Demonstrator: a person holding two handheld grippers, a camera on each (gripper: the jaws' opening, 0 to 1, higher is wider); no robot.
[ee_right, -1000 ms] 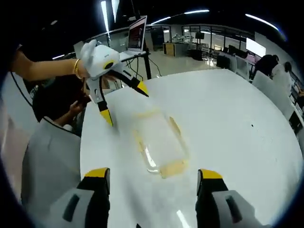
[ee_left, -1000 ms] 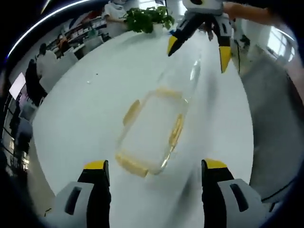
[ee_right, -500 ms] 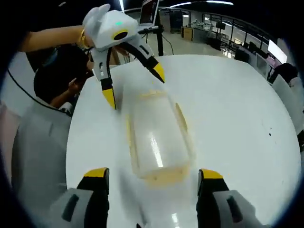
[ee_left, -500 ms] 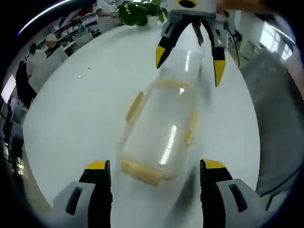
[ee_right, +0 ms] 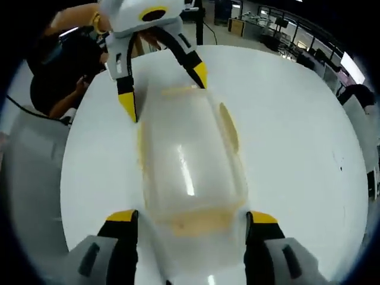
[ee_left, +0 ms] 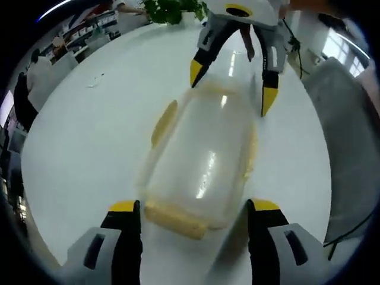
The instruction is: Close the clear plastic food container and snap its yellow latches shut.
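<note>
White and glossy, the round table (ee_left: 89, 136) carries one thing, the clear plastic food container (ee_left: 202, 160), which lies lengthwise in the middle of the table between the two claws and well in from every edge. Nearest in the left gripper view, the left claw (ee_left: 191, 209) has its yellow-tipped jaws spread wide, one to each side of the container's near end, where a yellow latch (ee_left: 175, 218) runs across the short side; the jaws stand just beside the corners and I cannot tell if they touch. Further along, side latches (ee_left: 164, 122) show yellow on the long walls, and they seem to flare outward, which I judge to mean they are not yet snapped down, though the blur makes this unsure. At the far end the right claw (ee_left: 228, 74) hangs over the other short side, jaws likewise spread and straddling it. The right gripper view gives the mirror of this: the right claw (ee_right: 189, 215) open around its near end latch (ee_right: 199, 224), the container (ee_right: 190, 160) running away, and the left claw (ee_right: 160, 80) at the far end. Bracketing both ends this way looks meant to steady the lid and box while the end latches are pressed home. Beyond the far table edge a leafy plant (ee_left: 172, 9) and seated people (ee_left: 35, 71) are visible.
</note>
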